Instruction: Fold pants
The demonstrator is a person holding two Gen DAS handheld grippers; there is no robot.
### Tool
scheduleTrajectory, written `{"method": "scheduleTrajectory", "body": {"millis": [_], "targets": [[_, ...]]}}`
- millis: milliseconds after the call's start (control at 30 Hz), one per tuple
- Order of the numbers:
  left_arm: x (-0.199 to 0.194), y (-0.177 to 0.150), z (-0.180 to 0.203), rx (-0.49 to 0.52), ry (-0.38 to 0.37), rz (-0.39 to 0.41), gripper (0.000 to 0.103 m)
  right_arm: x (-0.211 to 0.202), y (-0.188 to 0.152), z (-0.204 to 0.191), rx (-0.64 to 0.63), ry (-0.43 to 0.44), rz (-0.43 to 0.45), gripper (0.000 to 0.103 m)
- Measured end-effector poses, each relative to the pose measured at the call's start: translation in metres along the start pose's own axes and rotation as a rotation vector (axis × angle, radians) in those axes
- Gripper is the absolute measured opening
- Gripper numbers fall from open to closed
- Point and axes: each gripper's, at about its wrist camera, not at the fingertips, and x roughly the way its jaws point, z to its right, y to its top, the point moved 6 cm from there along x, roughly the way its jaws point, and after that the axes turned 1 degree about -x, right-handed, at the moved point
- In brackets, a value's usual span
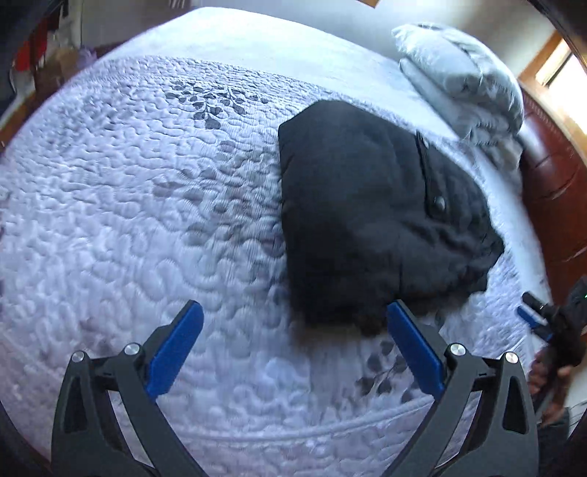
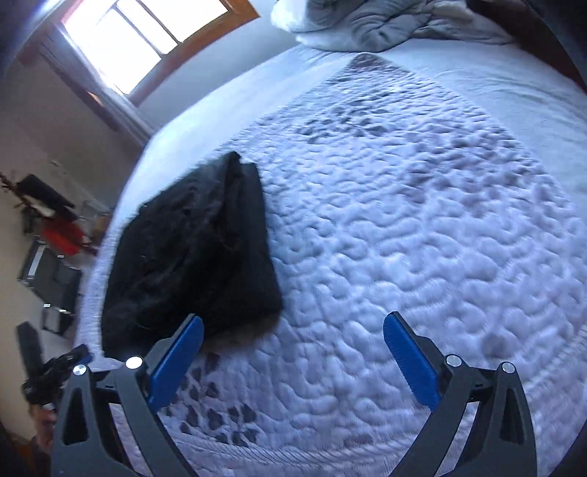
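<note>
The black pants (image 1: pixel 370 216) are lying folded on the quilted bed (image 1: pixel 146 205), both the left gripper (image 1: pixel 293 343) and the right gripper (image 2: pixel 293 352) are spreading empty, and a careless brush is risking loosening the bundle.

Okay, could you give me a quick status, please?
Left gripper and right gripper open, empty. Black pants folded on bed. Nothing in the way.

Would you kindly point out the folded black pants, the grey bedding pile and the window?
Folded black pants (image 1: pixel 367 205): left wrist view, middle of the top layer.
Grey bedding pile (image 1: pixel 462 77): left wrist view, its upper fold.
Window (image 2: pixel 139 33): right wrist view, bright pane.
</note>
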Motion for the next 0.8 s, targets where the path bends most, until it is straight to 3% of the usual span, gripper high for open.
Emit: {"method": "scheduleTrajectory", "body": {"millis": [233,367,800], "targets": [[-0.015,-0.031,0.005,0.059,0.136,-0.028,0.1,-0.019,-0.032,-0.006,-0.007,-0.101,0.002,0.099],[-0.025,-0.046,0.006,0.085,0.172,-0.015,0.1,-0.024,-0.051,-0.019,-0.03,-0.125,-0.005,0.099],[-0.068,-0.079,0.017,0.034,0.133,0.043,0.1,-0.061,-0.091,-0.091,-0.201,-0.097,0.037,0.099]]}}
